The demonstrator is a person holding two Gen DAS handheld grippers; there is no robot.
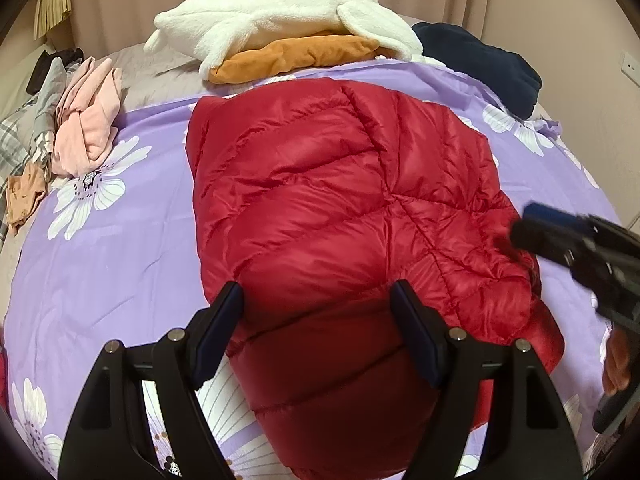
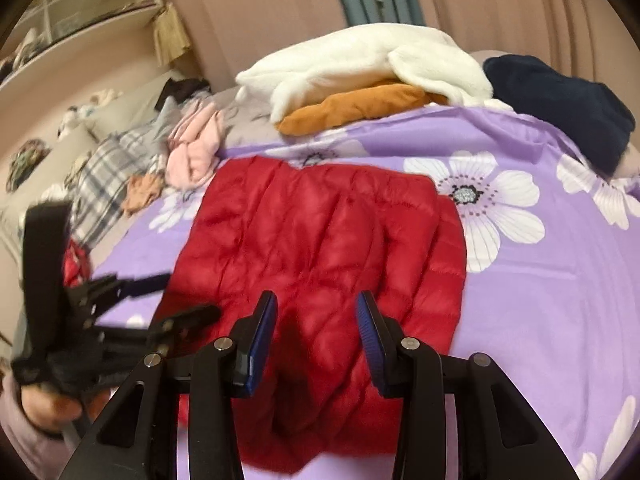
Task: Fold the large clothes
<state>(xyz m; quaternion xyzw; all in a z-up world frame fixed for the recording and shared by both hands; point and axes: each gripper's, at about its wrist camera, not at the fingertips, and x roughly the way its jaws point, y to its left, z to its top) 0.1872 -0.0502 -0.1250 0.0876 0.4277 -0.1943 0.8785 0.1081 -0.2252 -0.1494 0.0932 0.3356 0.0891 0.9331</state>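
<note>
Where the purple flowered bedspread (image 1: pixel 120 280) covers the bed, one red quilted jacket (image 1: pixel 340 200) lies folded at its centre. Left gripper (image 1: pixel 318 308) above the jacket's near end — fingers wide apart, empty. Right gripper (image 2: pixel 316 316) likewise above it — fingers partly open, holding nothing. Behind: white fleece (image 1: pixel 280 16) on an orange garment (image 1: pixel 296 58), navy garment (image 1: pixel 480 60), pink clothes (image 1: pixel 90 120).

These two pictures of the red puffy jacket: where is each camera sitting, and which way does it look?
Left wrist view: sits on the left claw, looking down along it at the red quilted puffy jacket; the right claw shows at the right edge.
Right wrist view: sits on the right claw, facing the jacket; the left claw and a hand show.
Shared: jacket, purple flowered bedsheet, white fleece garment.
</note>
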